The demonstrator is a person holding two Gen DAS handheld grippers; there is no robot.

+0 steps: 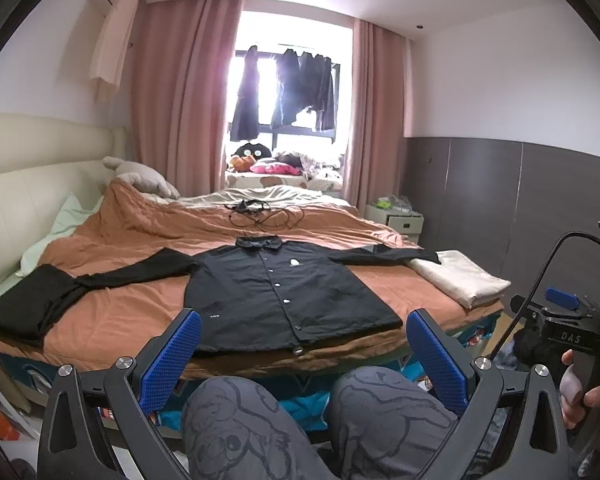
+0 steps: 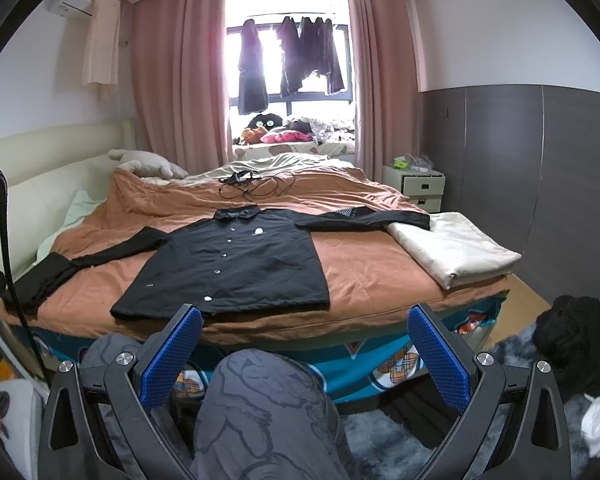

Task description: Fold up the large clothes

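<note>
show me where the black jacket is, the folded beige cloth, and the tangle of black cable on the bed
black jacket [image 2: 236, 268]: right wrist view, on its front panel.
folded beige cloth [image 2: 456, 252]: right wrist view, on its top face.
black cable [image 1: 266, 216]: left wrist view, on the looped tangle.

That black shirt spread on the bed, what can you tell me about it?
The black shirt lies flat and face up on the orange-brown bedcover, buttoned with pale snaps, collar toward the window, a small white mark on its chest. Both long sleeves stretch sideways; one cuff rests on a folded cream blanket, the other on dark clothing. Nothing grips it.
</note>
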